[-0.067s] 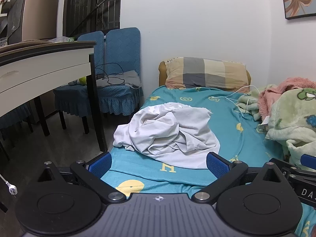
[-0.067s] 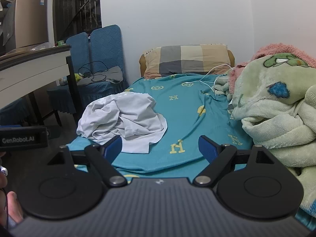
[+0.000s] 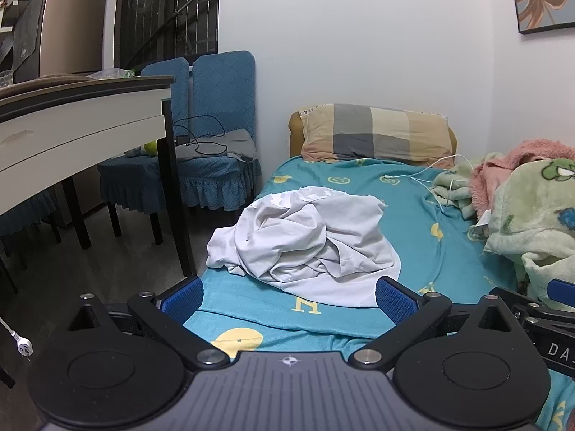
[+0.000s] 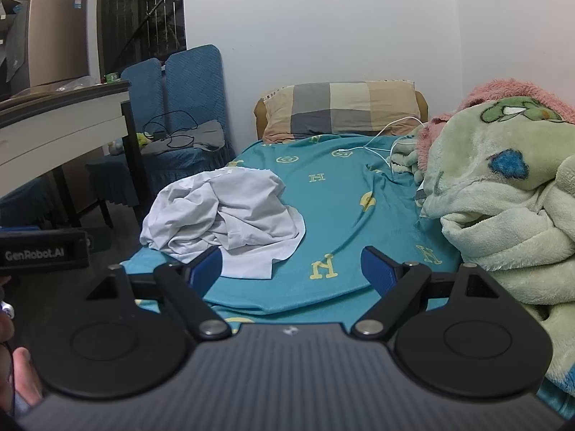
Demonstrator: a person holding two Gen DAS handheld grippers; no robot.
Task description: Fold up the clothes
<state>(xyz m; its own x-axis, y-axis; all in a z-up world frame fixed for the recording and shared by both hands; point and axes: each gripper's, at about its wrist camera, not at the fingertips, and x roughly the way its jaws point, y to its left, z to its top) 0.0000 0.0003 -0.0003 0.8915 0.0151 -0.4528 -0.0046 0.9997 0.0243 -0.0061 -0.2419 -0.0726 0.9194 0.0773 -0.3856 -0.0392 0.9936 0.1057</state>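
**Operator:** Confirm start conditions before the first grasp.

**Instructor:** The white garment (image 3: 305,244) lies crumpled in a heap on the teal bedsheet (image 3: 413,222), near the bed's left edge and short of the plaid pillow (image 3: 373,133). In the left wrist view it sits at 12 o'clock, just beyond the fingertips. In the right wrist view the white garment (image 4: 226,215) sits at 11 o'clock. The left gripper (image 3: 289,296) and the right gripper (image 4: 291,269) both stand spread to full width with nothing between the pads. Neither touches cloth.

**Operator:** What is the step in hand?

**Instructor:** By my judgement, the approach and first pinch. No fold has begun; the heap must be opened flat first.

**Operator:** Procedure?

**Instructor:** Locate a true edge, not a bulge. The flat hem at the near side of the heap looks the most legible. Take it with one gripper at each end, well apart, so that a lift spreads the fabric. Pinch one layer only; a bite into the wrinkled middle will likely gather several layers and keep it bunched.

**Operator:** Hazards?

**Instructor:** The white cable (image 3: 424,176) lies at 1 o'clock on the sheet, and the green blanket (image 4: 503,194) crowds the right side. Spread the garment in the clear central area. Avoid pinching the sheet along with the hem.
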